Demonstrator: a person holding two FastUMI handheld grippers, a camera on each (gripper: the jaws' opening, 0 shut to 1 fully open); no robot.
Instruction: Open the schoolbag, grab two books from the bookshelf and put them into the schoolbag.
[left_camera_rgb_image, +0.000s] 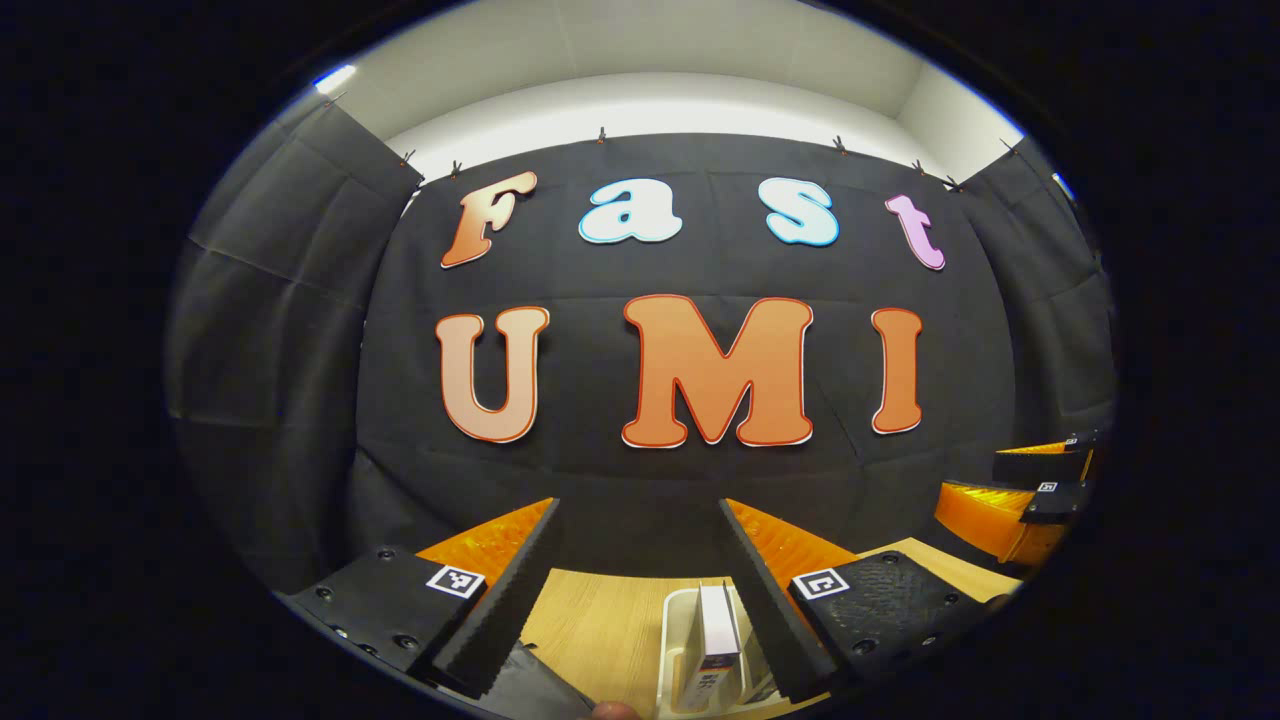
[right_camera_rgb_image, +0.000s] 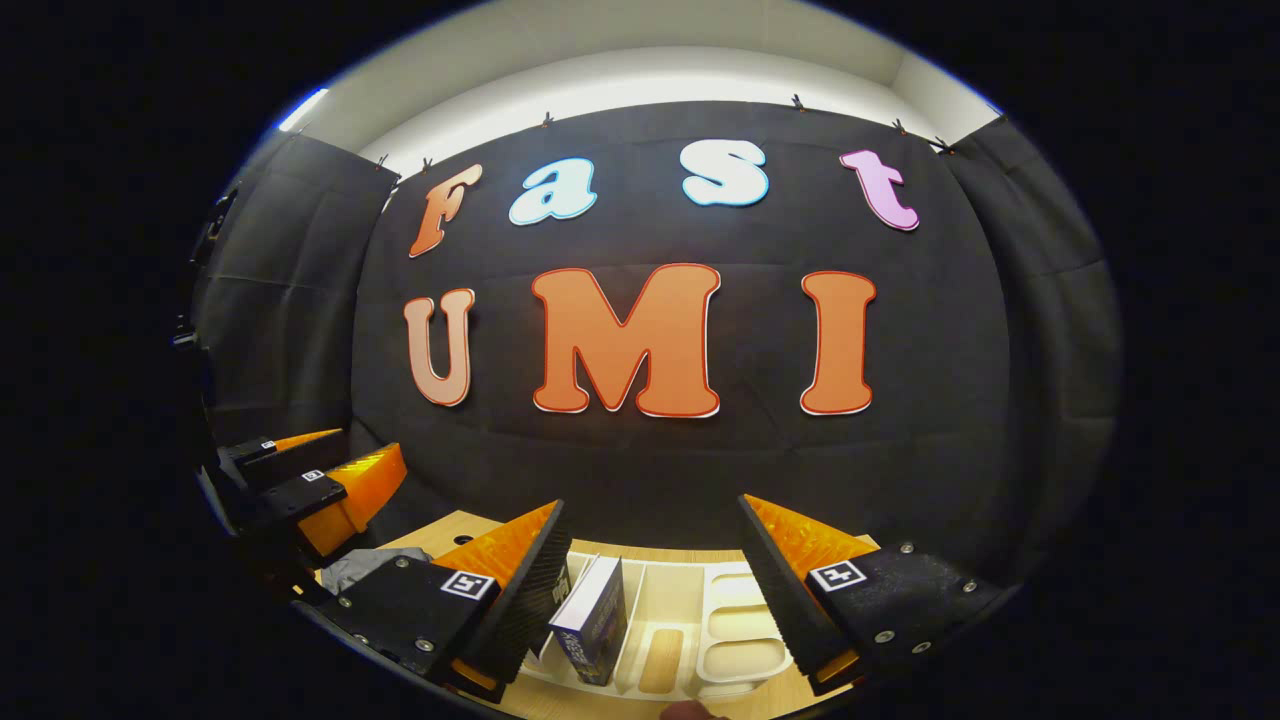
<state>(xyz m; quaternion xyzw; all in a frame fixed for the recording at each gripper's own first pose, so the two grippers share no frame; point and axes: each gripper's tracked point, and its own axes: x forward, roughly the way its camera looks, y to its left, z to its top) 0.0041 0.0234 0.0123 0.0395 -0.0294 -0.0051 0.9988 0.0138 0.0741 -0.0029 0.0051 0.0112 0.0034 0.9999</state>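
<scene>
Two grippers hover above a pale wooden table (left_camera_rgb_image: 600, 625) before the black cloth wall. The left gripper (left_camera_rgb_image: 640, 590) has its fingers spread wide, holding nothing; a book (left_camera_rgb_image: 716, 635) stands in the cream rack (left_camera_rgb_image: 678, 620) below. The right gripper (right_camera_rgb_image: 655, 590) also gapes wide and grips nothing, another book (right_camera_rgb_image: 592, 625) leaning near its left finger.

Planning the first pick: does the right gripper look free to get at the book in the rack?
Probably yes. The right gripper is open above the book, which stands in the rack with nothing over it.
</scene>
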